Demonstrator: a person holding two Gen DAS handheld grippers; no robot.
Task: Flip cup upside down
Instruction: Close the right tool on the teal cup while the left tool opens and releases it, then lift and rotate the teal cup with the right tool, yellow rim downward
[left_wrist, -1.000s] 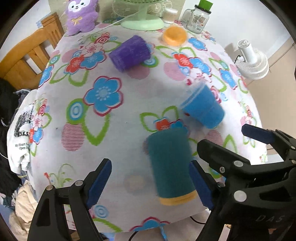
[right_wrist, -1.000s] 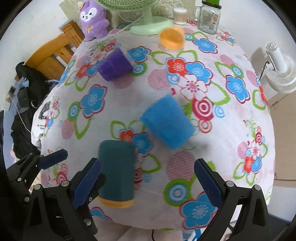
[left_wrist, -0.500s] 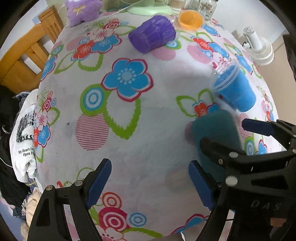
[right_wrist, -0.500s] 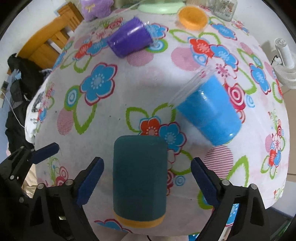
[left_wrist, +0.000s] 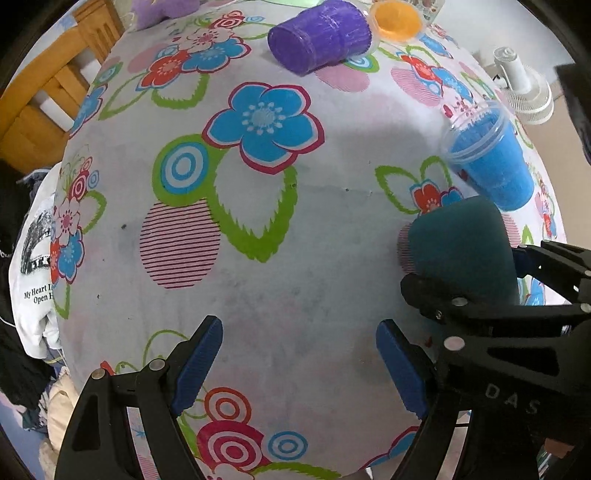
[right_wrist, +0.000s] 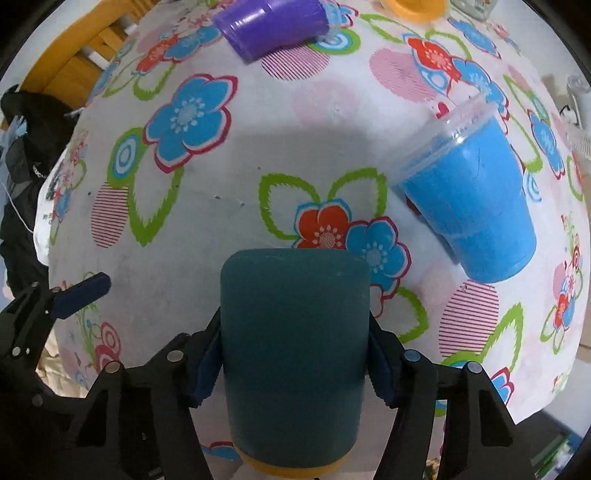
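A dark teal cup (right_wrist: 293, 347) with an orange rim lies on its side on the flowered tablecloth, rim towards me. My right gripper (right_wrist: 293, 360) is shut on the teal cup, its blue pads pressed on both sides. The cup also shows in the left wrist view (left_wrist: 463, 247), held by the right gripper's black jaws. My left gripper (left_wrist: 299, 362) is open and empty over bare cloth to the left of the cup.
A blue cup (right_wrist: 476, 195) lies on its side to the right. A purple cup (right_wrist: 273, 26) lies on its side at the back. An orange lid (left_wrist: 395, 20) sits behind it. A wooden chair (left_wrist: 40, 99) stands at the left; a white fan (left_wrist: 524, 92) at the right.
My right gripper has moved in around the teal cup and closed on it. My left gripper has shifted left, away from the cup, still open.
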